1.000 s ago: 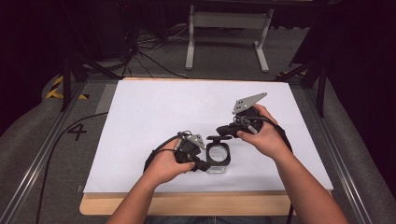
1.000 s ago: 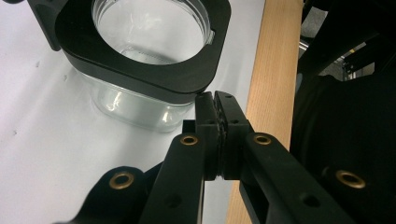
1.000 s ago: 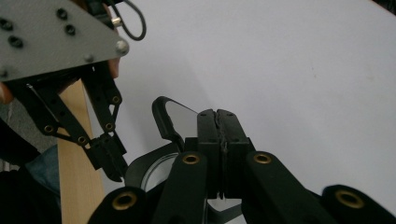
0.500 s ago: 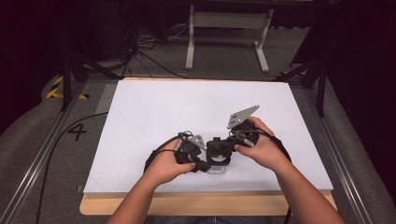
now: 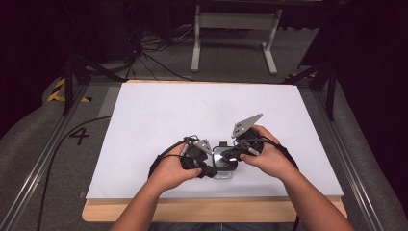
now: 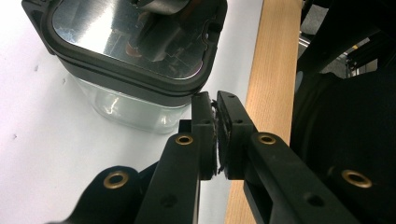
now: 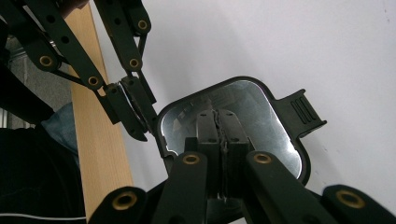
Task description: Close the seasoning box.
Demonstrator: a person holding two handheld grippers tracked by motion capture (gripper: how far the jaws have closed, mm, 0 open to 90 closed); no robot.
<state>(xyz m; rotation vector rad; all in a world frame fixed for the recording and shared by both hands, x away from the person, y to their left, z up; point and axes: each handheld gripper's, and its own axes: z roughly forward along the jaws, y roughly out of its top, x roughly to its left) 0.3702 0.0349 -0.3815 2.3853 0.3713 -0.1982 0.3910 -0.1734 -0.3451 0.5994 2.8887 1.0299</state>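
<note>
Clear plastic forms the body of a small container (image 6: 116,109) standing on the white table sheet (image 5: 163,120) near the person's edge, capped by a black-rimmed lid (image 7: 233,121) with a mirror-like top. The left gripper (image 6: 215,105) has its jaws pressed together beside the lid's corner; the right gripper (image 7: 222,123) rests over the lid, jaws also together. Judging by this, the lid is being pressed down or steadied; next probably calls for catching a latch tab (image 7: 303,112)
</note>
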